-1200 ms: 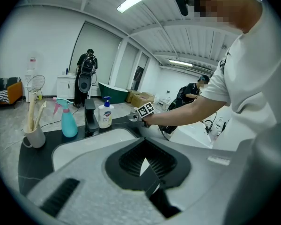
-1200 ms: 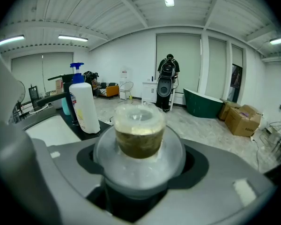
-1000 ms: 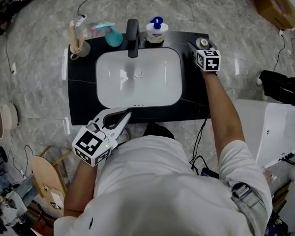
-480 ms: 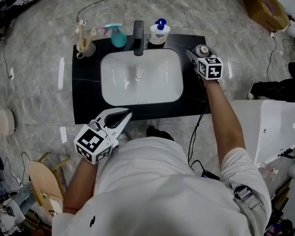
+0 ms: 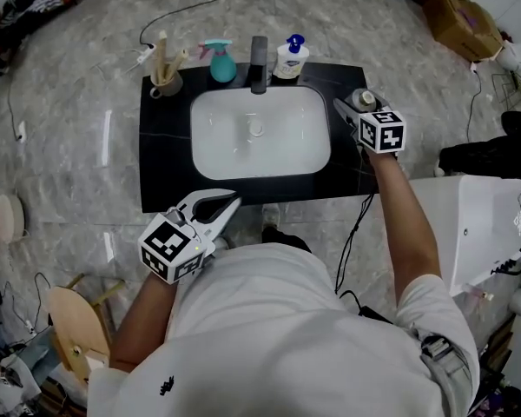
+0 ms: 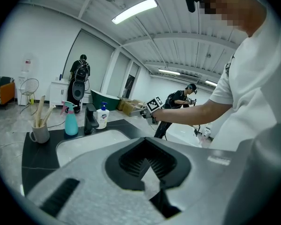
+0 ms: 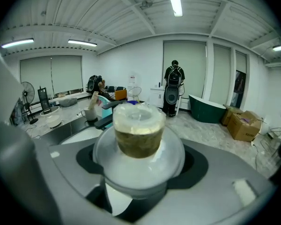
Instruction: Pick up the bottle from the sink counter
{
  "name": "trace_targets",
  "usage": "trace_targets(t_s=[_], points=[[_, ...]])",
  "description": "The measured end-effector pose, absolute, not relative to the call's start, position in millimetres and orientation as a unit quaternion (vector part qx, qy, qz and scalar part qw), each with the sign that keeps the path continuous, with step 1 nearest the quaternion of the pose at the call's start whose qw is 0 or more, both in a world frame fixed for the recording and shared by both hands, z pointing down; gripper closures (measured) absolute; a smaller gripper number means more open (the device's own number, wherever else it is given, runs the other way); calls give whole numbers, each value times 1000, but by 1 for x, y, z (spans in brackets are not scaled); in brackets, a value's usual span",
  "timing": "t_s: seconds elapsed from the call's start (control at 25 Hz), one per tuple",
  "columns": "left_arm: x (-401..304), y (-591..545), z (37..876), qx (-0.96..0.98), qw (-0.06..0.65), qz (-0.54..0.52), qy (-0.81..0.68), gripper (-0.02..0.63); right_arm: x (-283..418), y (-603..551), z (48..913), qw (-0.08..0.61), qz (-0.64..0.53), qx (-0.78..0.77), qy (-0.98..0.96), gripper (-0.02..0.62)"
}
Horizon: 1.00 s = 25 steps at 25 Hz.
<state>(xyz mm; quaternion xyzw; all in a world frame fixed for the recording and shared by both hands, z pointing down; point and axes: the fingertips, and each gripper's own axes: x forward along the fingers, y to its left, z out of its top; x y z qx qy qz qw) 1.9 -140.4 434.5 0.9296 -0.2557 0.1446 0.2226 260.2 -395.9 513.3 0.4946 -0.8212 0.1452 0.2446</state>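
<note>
Right gripper [image 5: 354, 108] is out at the right edge of the worktop [image 5: 165, 163], up toward the back right corner, and the bottle [image 5: 363, 100] is between its jaws. In the right gripper view it's a snug hold: the two jaws are pressed against the clear rounded body from either side, the pale cap and brownish neck standing upright above them. Whether the base rests on the dark surface or is clear of it, no view settles. The person's right arm reaches straight out along the worktop's right side to get there.

Left gripper [image 5: 230, 201] hangs in front of the front edge, near the left half and off the worktop, with its tips aimed at the white sink [image 5: 226, 150]. Its jaws are brought together and nothing sits between them (the left gripper view shows only the hollow behind the tips). It is well apart from the bottle.

Along the back edge, left to right: a cup of wooden sticks [image 5: 165, 80], a teal spray bottle [image 5: 222, 62], the black tap [image 5: 259, 57] and a white soap dispenser [image 5: 292, 57]. None of them touches either gripper.
</note>
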Motion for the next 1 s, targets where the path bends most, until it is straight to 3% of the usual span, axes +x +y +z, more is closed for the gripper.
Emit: trace_targets(t_s=[1.0], points=[[-66,-46,430,946,206,132,-212,601,124,-225,404,234,118,432,-863,244]])
